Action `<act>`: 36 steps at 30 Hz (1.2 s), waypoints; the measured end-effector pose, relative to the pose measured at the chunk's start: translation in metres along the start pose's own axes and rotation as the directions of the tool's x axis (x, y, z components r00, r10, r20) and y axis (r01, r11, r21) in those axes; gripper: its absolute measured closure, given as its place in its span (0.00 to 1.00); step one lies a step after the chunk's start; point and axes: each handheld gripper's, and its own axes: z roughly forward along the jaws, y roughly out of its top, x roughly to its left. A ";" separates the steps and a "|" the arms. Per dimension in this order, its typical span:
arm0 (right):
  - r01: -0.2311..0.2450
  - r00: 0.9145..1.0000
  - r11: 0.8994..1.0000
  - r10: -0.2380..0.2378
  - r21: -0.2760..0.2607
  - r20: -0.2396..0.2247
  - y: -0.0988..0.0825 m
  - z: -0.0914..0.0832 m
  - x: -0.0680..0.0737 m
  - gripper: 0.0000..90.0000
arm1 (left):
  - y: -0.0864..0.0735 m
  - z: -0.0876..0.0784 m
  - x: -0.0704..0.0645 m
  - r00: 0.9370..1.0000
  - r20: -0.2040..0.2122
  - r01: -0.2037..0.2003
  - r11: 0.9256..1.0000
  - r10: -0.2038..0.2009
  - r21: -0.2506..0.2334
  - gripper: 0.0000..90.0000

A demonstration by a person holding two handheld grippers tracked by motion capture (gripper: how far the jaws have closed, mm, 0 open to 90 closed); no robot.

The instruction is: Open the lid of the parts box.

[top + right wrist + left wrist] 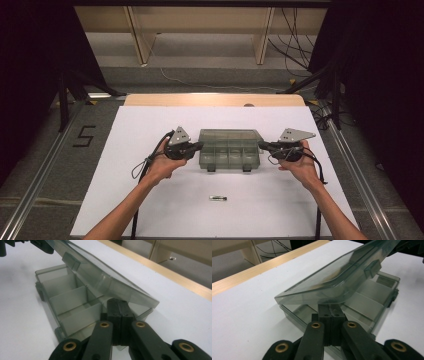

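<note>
A clear grey compartment box lies in the middle of the white sheet, its lid tilted up off the base. My left gripper is shut, its tips tucked under the lid's left end with nothing between the jaws. At the box's other end my right gripper is also shut, its tips beneath the lid over the divided base. From above, the left gripper and right gripper flank the box.
A small dark cylindrical item lies on the white sheet in front of the box. The wooden table edge runs behind the sheet. Cables trail from both grippers toward the front edge.
</note>
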 end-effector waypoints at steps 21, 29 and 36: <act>-0.023 0.999 0.999 0.024 -0.042 0.035 0.007 0.003 -0.003 1.00 | 0.013 -0.003 0.007 0.999 -0.036 0.014 1.000 -0.015 -0.028 0.99; -0.051 0.999 0.999 0.051 -0.004 0.014 0.001 -0.004 -0.009 0.95 | 0.012 -0.003 0.006 0.999 -0.042 0.006 1.000 -0.007 -0.024 0.99; -0.132 0.989 0.991 0.130 0.025 0.077 0.000 -0.002 -0.020 0.45 | 0.013 -0.003 0.007 0.999 -0.048 0.012 0.999 -0.013 -0.031 0.99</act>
